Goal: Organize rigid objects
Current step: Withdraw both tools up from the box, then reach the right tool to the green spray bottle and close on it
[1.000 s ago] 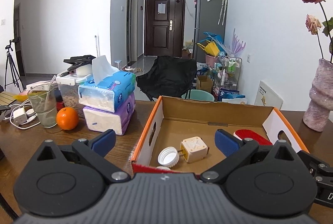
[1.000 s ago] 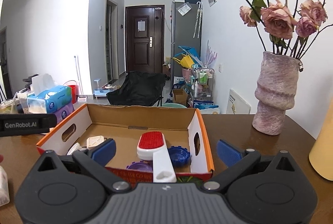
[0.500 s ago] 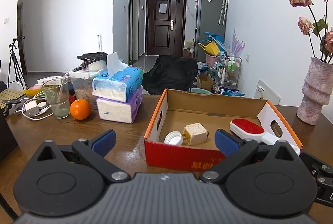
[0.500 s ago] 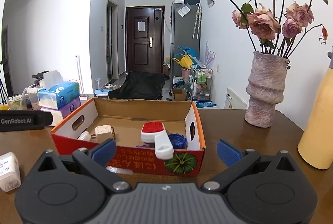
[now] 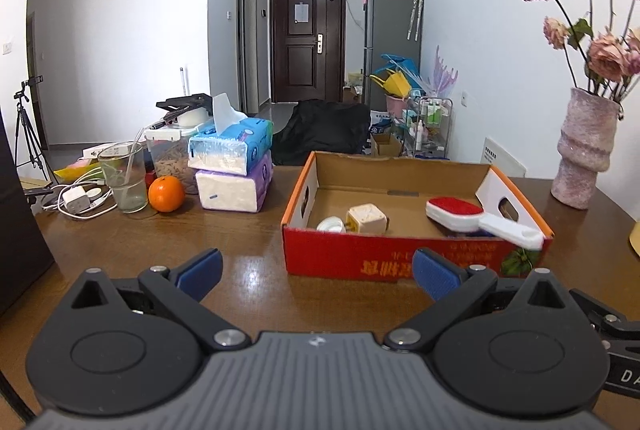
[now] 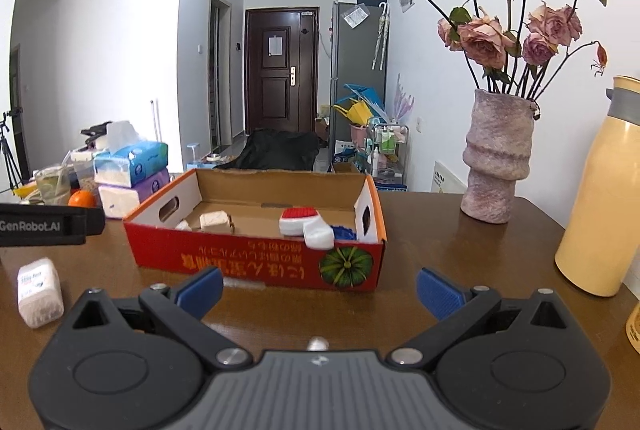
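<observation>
Both left tongs (image 5: 316, 270) and right tongs (image 6: 319, 285) hang spread and empty before the box (image 6: 256, 262), which gathers the brush (image 5: 460, 214) and cube (image 5: 366, 218) together.

- Bench (image 5: 240, 242): dark brown wood, glossy top.
- Cardboard box (image 5: 400, 262): open, red front wall, near the middle.
- Tissue packs (image 5: 232, 166): two stacked, blue on purple, left of the box.
- Orange (image 5: 166, 194): just beside the tissue packs.
- Glass (image 5: 123, 177): clear, with a straw, touching the orange.
- Charger with white cable (image 5: 76, 199): far left.
- Vase (image 6: 496, 162): pinkish, holding dried roses, right of the box.
- Yellow flask (image 6: 600, 190): right edge.
- Small white packet (image 6: 39, 292): near left edge.
</observation>
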Demonstrator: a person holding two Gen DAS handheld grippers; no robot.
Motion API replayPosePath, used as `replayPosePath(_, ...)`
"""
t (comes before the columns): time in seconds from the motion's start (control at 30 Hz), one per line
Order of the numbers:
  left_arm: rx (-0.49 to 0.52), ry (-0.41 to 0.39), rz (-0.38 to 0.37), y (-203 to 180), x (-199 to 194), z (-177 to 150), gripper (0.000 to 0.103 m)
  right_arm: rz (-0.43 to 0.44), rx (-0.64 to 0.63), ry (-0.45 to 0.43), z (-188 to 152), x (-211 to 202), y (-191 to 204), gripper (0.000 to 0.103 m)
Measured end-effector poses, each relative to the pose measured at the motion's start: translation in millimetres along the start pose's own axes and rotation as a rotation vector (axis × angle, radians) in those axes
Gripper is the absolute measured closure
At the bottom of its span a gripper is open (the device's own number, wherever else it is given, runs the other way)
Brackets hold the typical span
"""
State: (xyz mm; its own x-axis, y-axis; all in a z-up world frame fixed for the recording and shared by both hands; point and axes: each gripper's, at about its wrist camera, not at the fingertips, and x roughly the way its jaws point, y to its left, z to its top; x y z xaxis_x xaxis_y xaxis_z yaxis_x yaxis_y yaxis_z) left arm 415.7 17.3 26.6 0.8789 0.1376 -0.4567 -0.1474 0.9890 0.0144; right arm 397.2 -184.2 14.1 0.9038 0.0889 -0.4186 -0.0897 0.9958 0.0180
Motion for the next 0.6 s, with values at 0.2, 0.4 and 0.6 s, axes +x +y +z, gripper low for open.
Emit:
replayPosePath(0.2,0.024,0.008,-0.011,-1,-18,-15,0.0,-0.009,-0.01,0.021,-16,-14,0,0.0)
replayPosePath(0.4,0.041,0.026,-0.022,0,-25,-33,0.0,-0.017,-0.014,0.051,-31,-23,-2,0.0)
replayPosePath(0.6,0.052,0.046,-0.031,5,-31,-50,0.0,-0.037,-0.019,0.086,-45,-28,-4,0.0)
